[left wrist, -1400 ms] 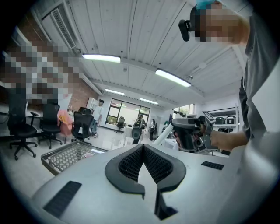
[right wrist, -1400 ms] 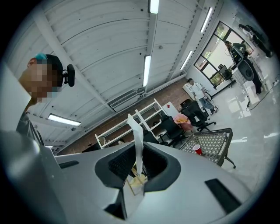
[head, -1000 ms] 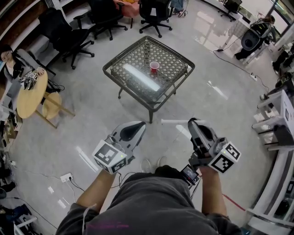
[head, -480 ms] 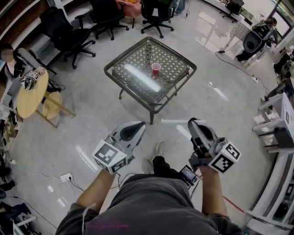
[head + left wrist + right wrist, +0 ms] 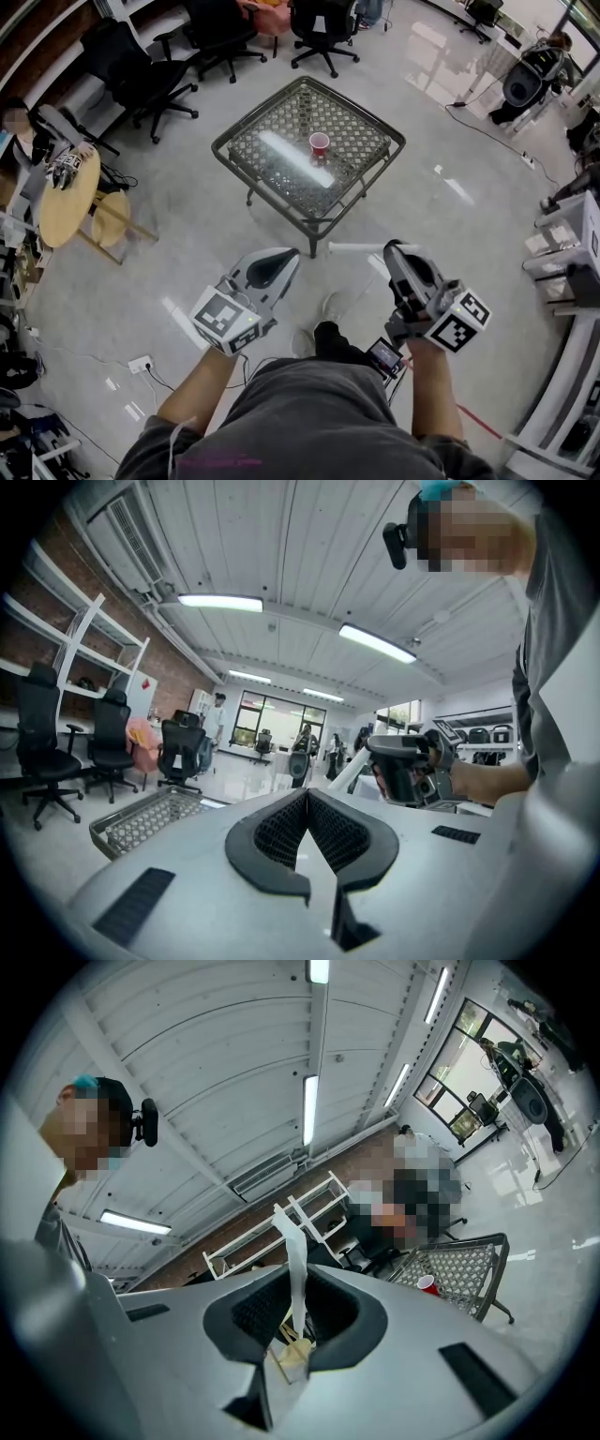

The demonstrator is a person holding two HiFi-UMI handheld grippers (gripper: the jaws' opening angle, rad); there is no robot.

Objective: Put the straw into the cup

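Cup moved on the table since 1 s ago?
No. The cup keeps its spot on the table; both drift slightly down-right together in the head view, so the camera moved, not the cup.

Floor (image 5: 202, 248) on the counter's (image 5: 272, 178) near side lies open. Counter top free around the cup (image 5: 320, 143); office chairs (image 5: 141, 77) crowd beyond.

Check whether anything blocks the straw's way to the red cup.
Nothing visible does. The right gripper holds the straw; only bare floor and the table's near rim lie before the cup, whose mouth is open.
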